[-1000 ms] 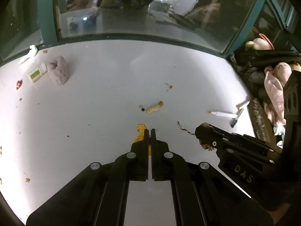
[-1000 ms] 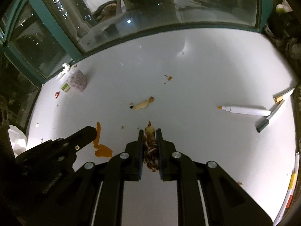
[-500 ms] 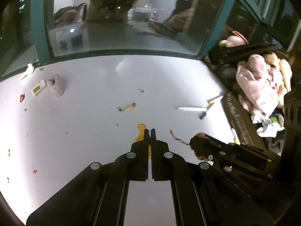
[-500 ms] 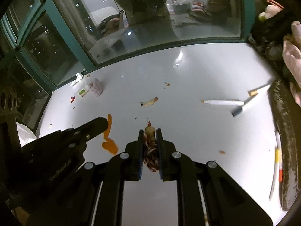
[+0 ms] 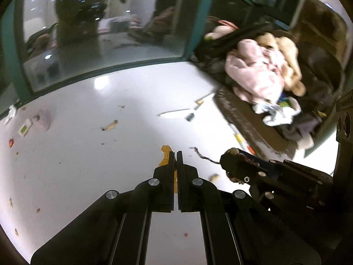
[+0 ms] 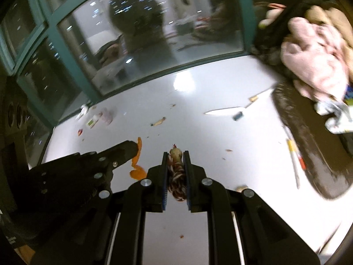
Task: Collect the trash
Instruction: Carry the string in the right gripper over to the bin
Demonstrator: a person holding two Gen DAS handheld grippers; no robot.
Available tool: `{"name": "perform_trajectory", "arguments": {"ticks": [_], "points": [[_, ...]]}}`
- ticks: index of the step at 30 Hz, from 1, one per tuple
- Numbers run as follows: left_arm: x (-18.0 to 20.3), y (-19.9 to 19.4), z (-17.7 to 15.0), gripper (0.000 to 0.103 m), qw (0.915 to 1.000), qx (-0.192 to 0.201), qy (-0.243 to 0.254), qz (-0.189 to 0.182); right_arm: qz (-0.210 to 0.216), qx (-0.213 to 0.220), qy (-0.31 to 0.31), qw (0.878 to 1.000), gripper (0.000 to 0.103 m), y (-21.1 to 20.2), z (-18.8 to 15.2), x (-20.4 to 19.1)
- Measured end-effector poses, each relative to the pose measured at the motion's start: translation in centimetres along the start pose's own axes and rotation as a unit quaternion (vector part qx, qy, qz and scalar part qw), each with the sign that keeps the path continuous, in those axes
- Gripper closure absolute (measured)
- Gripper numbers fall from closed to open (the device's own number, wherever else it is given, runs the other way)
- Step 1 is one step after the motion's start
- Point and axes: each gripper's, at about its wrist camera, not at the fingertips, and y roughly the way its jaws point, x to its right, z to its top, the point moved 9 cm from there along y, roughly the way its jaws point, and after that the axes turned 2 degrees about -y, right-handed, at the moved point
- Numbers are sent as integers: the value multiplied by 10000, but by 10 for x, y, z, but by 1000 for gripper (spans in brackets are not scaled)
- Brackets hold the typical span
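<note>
A brown-and-white twisted scrap [image 6: 176,172] sits clamped above the white tabletop [image 6: 220,137].

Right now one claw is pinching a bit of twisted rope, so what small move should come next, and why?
Probably carry the rope scrap clear of the white table toward wherever trash goes; no bin is in view. The right gripper is clamped on it, while the left gripper is shut and empty.

matte black left gripper [image 5: 175,154], silver screw heads, right gripper [image 6: 175,154] black too, blue-edged fingers [image 6: 164,196]
</note>
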Motion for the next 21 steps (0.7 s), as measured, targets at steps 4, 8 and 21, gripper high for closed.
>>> {"name": "perform_trajectory", "arguments": {"ticks": [4,8,21], "points": [[20,-13,-10,102,9988,-14,334,-344,-337,231,232,9989,89,-26,-11,2],[41,-28,-22,102,9953,2,706,-662,-633,440,425,9961,89,-53,-29,1],[117,-65,-76,102,9708,-197,1826,-1544,-1540,935,1338,9745,89,-129,-93,23]]}}
